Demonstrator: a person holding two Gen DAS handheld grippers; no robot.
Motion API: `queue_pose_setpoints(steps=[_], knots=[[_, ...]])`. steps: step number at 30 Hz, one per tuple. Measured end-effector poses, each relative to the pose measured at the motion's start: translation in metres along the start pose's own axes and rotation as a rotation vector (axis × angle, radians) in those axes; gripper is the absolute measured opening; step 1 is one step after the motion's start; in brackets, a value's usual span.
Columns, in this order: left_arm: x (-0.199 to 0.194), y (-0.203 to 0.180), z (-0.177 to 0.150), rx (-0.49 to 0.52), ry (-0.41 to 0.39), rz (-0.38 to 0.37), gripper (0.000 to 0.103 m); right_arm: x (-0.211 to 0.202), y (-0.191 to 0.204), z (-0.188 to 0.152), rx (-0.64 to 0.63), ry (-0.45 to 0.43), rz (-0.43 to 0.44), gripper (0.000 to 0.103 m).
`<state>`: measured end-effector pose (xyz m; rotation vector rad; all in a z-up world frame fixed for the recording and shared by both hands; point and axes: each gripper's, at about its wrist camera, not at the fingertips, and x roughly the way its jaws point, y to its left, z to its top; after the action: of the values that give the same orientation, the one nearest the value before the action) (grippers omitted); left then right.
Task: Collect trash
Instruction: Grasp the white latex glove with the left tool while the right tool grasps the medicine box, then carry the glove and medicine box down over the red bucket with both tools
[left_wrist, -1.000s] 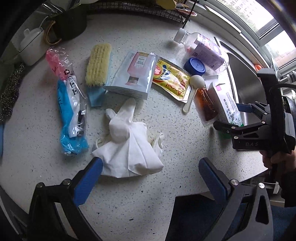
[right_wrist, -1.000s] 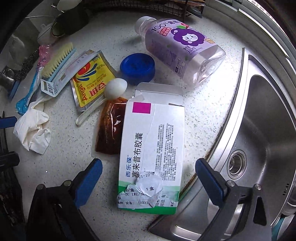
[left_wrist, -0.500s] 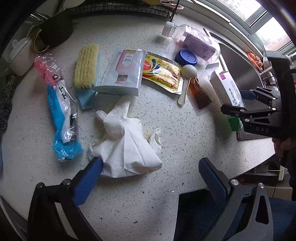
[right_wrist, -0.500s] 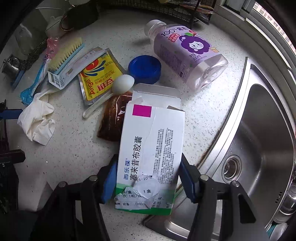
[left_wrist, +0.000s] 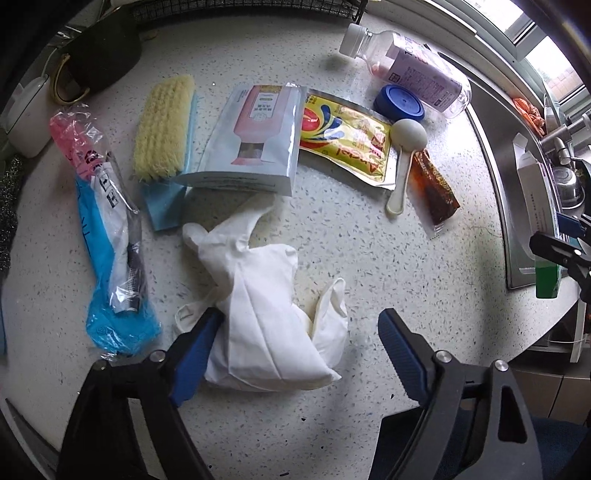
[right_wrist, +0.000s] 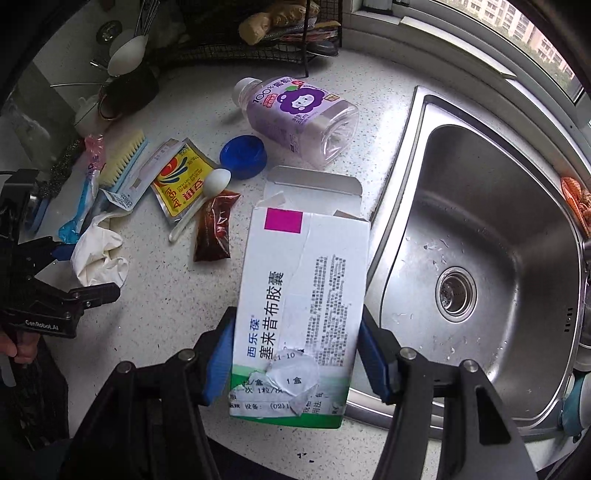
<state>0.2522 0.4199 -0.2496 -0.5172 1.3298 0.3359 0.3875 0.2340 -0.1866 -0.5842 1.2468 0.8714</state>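
- Our right gripper (right_wrist: 295, 363) had its blue-padded fingers (right_wrist: 218, 360) clamped on both sides of the white cardboard medicine box with a green band and a magenta square (right_wrist: 301, 295), near its green end.
- That box had its top flap open and looked lifted off the speckled white stone countertop (right_wrist: 166, 295), hanging over the counter edge right beside the stainless steel sink (right_wrist: 498, 229).
- Our left gripper (left_wrist: 295, 343) was spread wide, nothing squeezed. Its left pad touched the crumpled white latex gloves and tissue (left_wrist: 266, 314); the right pad stood apart from the pile.
- Other stuff on the counter beyond that pile: a flat pale-blue pouch with a pink bottle printed on it (left_wrist: 258, 140), a yellow foil sachet (left_wrist: 343, 136) just beside it, and a white plastic spoon (left_wrist: 404, 155) lying partly over the sachet's edge.
- A brown sauce packet (left_wrist: 434, 188) lay next to the spoon handle.
- Further back we had a round blue plastic lid (right_wrist: 243, 157) and a clear plastic bottle with a purple label (right_wrist: 299, 114) lying on its side.
- On the left there was a yellow-bristled scrub brush (left_wrist: 162, 129) and a blue-and-pink plastic wrapper (left_wrist: 107, 236).
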Motion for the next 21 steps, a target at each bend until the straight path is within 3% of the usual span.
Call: queue_pose_setpoints(steps=[3,5,8,11,21], knots=[[-0.002,-0.001,-0.002,0.008,0.001,0.066,0.057,0.000,-0.004,-0.006,0.024,-0.004,0.007,0.058],[-0.005,0.002,-0.005,-0.006,0.000,0.112,0.032,-0.002,-0.005,-0.011,0.035,-0.011,0.011,0.058],[-0.008,0.006,-0.008,-0.041,0.006,0.094,0.016,-0.007,-0.004,-0.018,0.049,-0.026,0.014,0.058],[-0.016,-0.003,-0.015,-0.042,-0.012,0.122,0.012,-0.014,-0.006,-0.027,0.058,-0.049,0.014,0.058],[-0.062,-0.085,-0.034,0.072,-0.108,0.058,0.009,-0.029,-0.026,-0.059,0.096,-0.083,-0.021,0.058]])
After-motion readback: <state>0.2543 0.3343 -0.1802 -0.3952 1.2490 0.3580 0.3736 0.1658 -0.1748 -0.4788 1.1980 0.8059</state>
